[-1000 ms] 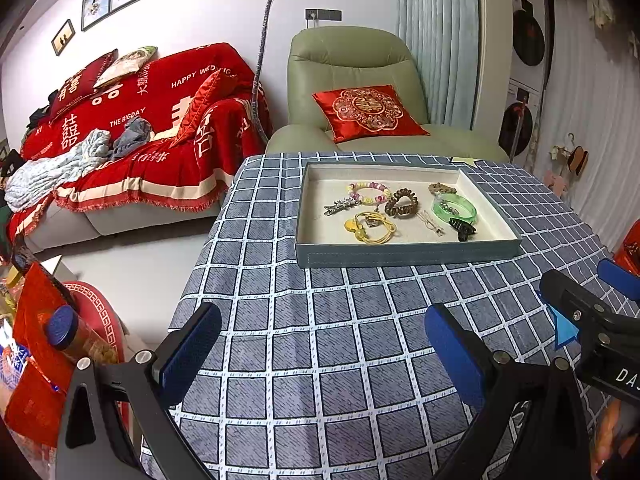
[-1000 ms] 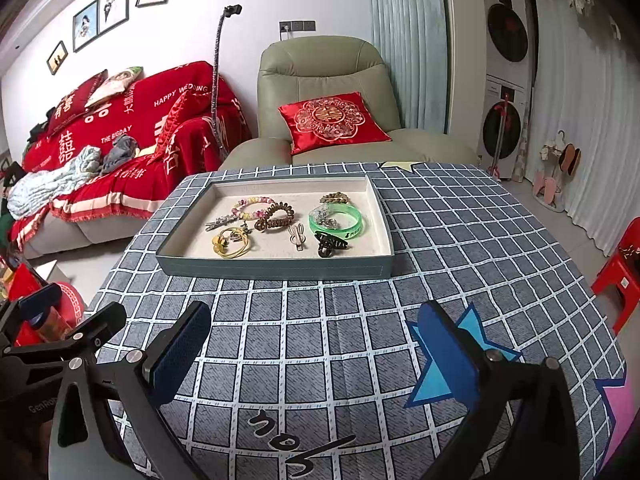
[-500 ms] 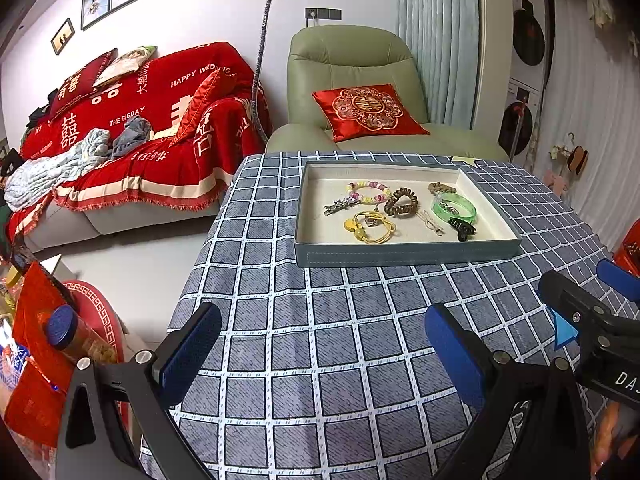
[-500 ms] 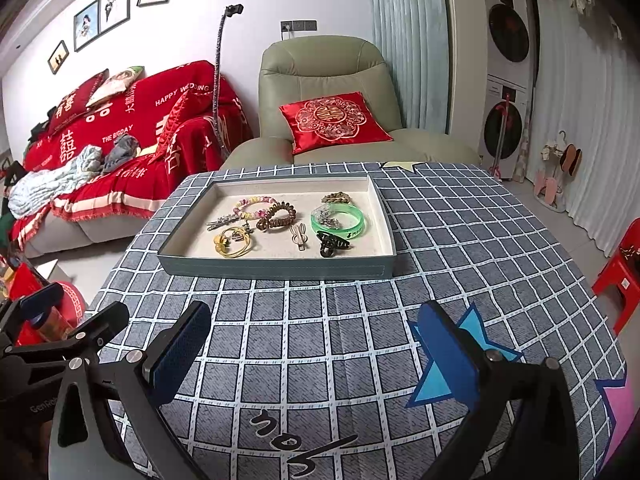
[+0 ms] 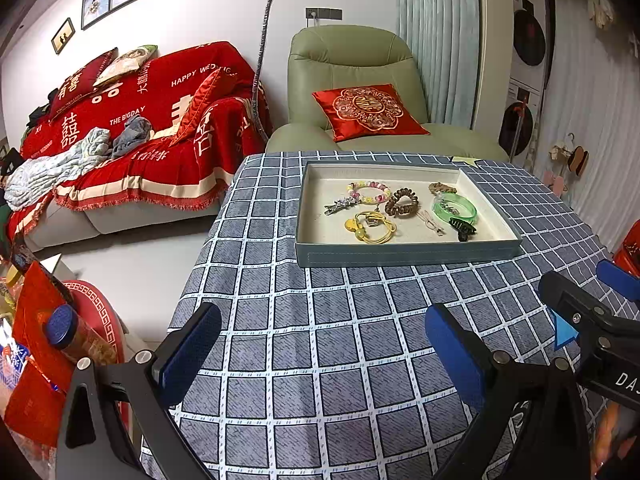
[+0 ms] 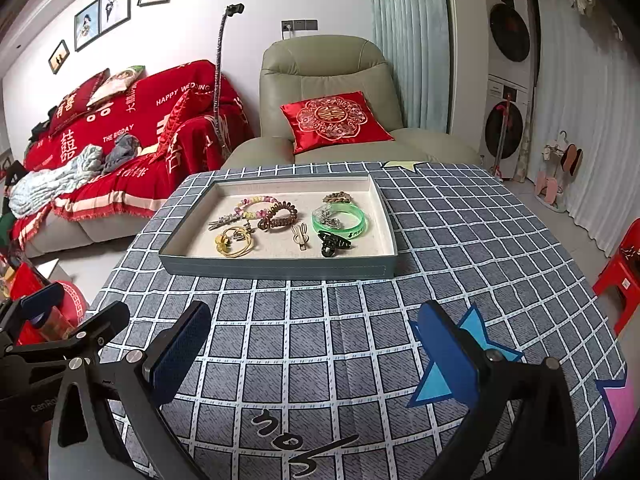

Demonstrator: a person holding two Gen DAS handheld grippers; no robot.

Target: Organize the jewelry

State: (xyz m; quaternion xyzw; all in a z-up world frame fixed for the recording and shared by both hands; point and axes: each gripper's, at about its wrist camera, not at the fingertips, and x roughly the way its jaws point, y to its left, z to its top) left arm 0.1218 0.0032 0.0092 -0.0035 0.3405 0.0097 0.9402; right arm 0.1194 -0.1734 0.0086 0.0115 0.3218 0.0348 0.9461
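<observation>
A grey-blue tray (image 5: 404, 257) (image 6: 280, 269) sits on the checked tablecloth with jewelry in it: a green bangle (image 5: 454, 206) (image 6: 340, 219), a pastel bead bracelet (image 5: 369, 192) (image 6: 256, 205), a brown coil hair tie (image 5: 401, 203) (image 6: 278, 218), a yellow hair tie (image 5: 370, 227) (image 6: 234, 242), a black claw clip (image 5: 463, 228) (image 6: 333, 242) and a silver hair clip (image 5: 340, 205) (image 6: 224, 221). My left gripper (image 5: 320, 350) is open and empty, well short of the tray. My right gripper (image 6: 314, 350) is open and empty, also short of the tray.
The table (image 6: 460, 240) has a grey checked cloth with star patches. A green armchair (image 5: 352, 80) with a red cushion stands behind it. A red-draped sofa (image 5: 120, 120) is at the left. A red stool (image 6: 620, 272) stands at the right. Red packages (image 5: 36, 320) lie on the floor, left.
</observation>
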